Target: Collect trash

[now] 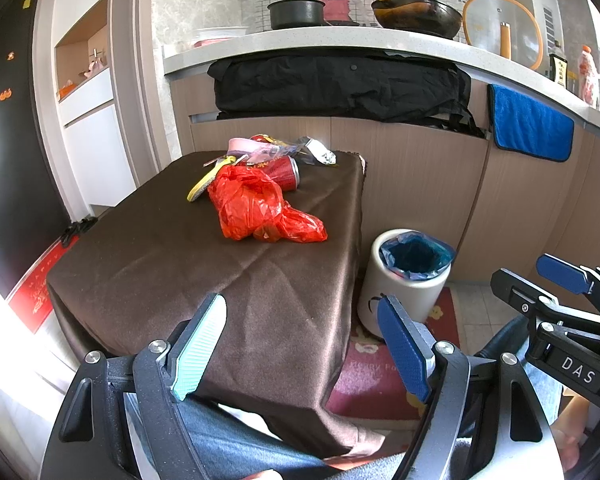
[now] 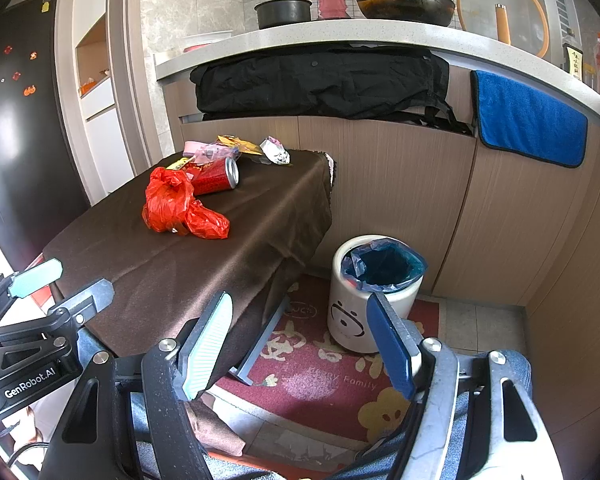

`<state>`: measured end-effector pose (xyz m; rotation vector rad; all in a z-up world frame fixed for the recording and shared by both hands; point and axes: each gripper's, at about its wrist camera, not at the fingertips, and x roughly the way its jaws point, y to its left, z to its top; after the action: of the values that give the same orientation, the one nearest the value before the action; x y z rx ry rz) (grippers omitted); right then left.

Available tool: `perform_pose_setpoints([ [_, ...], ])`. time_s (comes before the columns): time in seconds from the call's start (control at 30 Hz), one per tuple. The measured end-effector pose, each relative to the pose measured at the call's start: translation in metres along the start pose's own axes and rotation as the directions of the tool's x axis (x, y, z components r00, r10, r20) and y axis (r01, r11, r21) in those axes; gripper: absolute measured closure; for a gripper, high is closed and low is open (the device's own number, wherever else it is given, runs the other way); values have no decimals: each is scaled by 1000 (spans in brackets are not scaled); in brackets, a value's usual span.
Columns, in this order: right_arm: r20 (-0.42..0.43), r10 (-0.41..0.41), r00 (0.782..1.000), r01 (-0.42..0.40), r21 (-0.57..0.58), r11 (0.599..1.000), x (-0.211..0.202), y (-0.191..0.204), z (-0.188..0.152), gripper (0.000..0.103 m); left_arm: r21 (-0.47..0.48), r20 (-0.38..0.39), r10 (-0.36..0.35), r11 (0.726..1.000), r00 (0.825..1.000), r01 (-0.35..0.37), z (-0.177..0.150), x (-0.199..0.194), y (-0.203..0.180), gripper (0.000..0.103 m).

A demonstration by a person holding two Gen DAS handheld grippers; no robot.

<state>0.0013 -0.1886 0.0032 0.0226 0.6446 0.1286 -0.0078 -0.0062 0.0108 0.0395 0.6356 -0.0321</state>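
Satiny brown cloth [image 1: 228, 264] with a soft sheen, crinkled glossy red plastic bag [image 1: 260, 210], shiny metal can [image 2: 216, 176], thin blue plastic liner [image 2: 384, 266] in a smooth matt white bin [image 2: 352, 316], wood-grain cabinet fronts [image 2: 400, 184], plush blue towel [image 2: 528, 120].

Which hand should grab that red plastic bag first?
Probably left. The left gripper, open, points over the table at the red bag; the right gripper, also open, faces the bin.

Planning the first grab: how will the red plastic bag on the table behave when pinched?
The red plastic bag looks crumpled and thin, so probably floppy and light. It may sag and trail, perhaps nudging the red can lying behind it, which could roll.
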Motion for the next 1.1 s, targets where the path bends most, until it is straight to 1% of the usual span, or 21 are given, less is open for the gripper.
perform_pose_setpoints([
  [0.73, 2, -1, 1000, 1, 0, 1000, 0, 0, 0, 36, -1, 0, 0, 1000, 1000, 0, 0, 0, 1, 25],
  [0.97, 6, -1, 1000, 1, 2, 1000, -1, -1, -7, 36, -5, -7, -5, 1000, 1000, 5, 0, 1, 1, 25],
  [1.1, 24, 15, 1000, -14, -16, 1000, 4, 1, 2, 36, 6, 21, 13, 1000, 1000, -13, 4, 5, 4, 25],
])
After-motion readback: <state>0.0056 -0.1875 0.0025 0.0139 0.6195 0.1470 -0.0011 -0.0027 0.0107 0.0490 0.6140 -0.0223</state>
